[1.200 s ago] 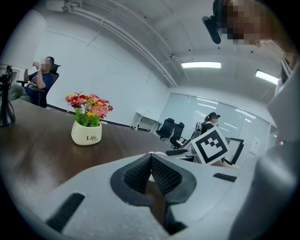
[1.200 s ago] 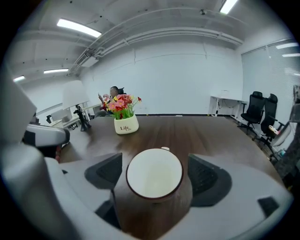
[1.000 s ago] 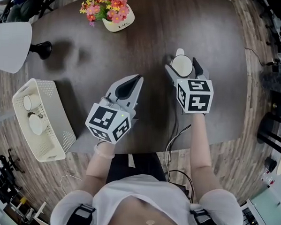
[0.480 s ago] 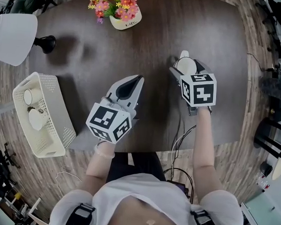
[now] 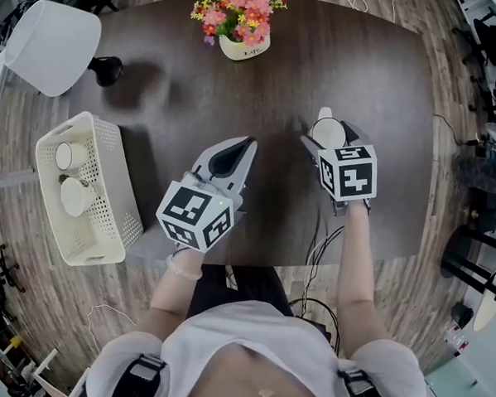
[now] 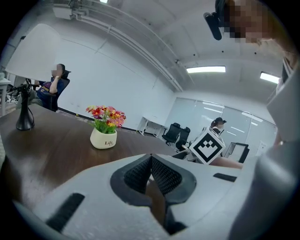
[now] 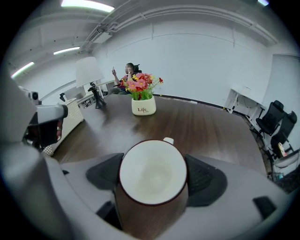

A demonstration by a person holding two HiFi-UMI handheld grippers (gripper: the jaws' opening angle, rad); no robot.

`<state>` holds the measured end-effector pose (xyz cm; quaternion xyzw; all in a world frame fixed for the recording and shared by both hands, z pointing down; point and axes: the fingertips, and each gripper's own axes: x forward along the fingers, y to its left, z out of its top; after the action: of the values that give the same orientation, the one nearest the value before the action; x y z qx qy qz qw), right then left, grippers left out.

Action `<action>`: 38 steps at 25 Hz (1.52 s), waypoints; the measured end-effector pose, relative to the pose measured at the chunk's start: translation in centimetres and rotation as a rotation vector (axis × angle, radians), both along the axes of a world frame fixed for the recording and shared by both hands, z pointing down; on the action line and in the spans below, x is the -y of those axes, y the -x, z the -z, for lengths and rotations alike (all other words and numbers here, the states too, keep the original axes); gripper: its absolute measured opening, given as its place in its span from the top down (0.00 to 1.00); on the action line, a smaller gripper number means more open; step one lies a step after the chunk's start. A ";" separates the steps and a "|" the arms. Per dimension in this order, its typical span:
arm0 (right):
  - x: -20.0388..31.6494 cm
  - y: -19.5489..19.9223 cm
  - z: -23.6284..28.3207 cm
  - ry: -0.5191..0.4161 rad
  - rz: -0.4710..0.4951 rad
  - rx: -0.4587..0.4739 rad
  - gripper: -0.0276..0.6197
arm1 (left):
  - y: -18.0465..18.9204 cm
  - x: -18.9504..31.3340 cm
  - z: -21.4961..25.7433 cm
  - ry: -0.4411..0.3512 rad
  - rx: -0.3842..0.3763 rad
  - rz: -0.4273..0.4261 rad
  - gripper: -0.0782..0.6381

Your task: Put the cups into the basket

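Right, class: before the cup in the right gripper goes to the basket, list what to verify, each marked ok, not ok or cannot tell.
1. Grip on the cup: ok. The right gripper has its fingers against both sides of it.
2. Cup empty: ok. Its white inside shows nothing.
3. Left gripper free: ok. It is shut with nothing held.
4. Room in the basket: ok. Two cups lie in it, and the near end is bare.
5. Clear path: cannot tell. In the head view the left gripper lies between cup and basket, and heights are unclear.
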<state>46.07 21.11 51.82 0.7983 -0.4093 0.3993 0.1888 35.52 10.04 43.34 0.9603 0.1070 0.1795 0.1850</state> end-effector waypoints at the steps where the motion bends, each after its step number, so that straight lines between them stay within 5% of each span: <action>1: 0.3 0.5 0.5 -0.004 0.012 -0.003 0.33 | 0.5 0.2 0.4 -0.002 -0.003 0.003 0.88; 22: 5.5 14.1 9.6 -0.102 0.166 -0.014 0.33 | 12.0 0.4 7.6 0.010 -0.096 0.005 0.88; 38: 18.0 22.0 12.1 -0.122 0.494 -0.036 0.33 | 21.2 11.9 10.6 -0.019 -0.166 0.324 0.88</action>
<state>24.05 3.16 39.76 0.6909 -0.6120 0.3012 0.2395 14.30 -1.86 32.72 0.9782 -0.0358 0.0686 0.1928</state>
